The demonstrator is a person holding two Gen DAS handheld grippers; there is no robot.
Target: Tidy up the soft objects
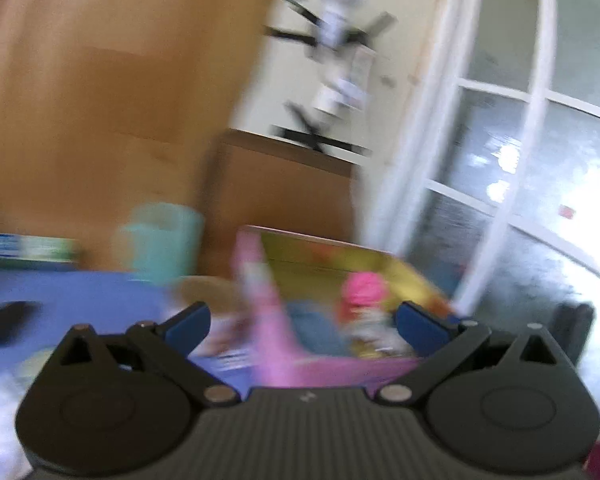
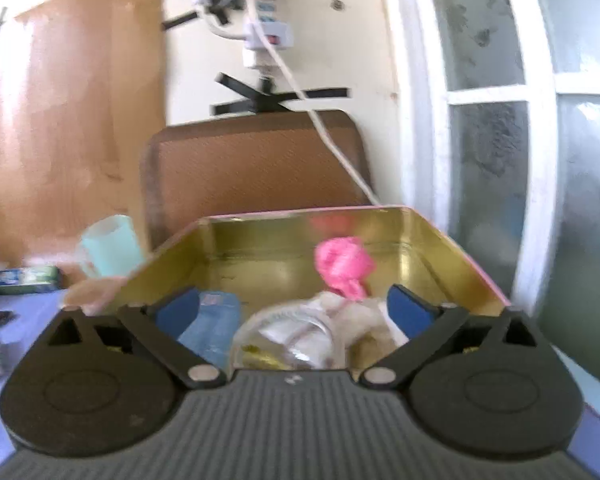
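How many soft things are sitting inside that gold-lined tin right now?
3 that I can make out: a pink bundle near the back, a blue cloth front left, a whitish cloth front right. More may be hidden behind the gripper body.

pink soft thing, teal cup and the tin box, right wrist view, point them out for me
pink soft thing (image 2: 342, 266), right wrist view, middle of its crumpled body.
teal cup (image 2: 110, 246), right wrist view, its side wall.
tin box (image 2: 260, 236), right wrist view, its gold inner back wall.
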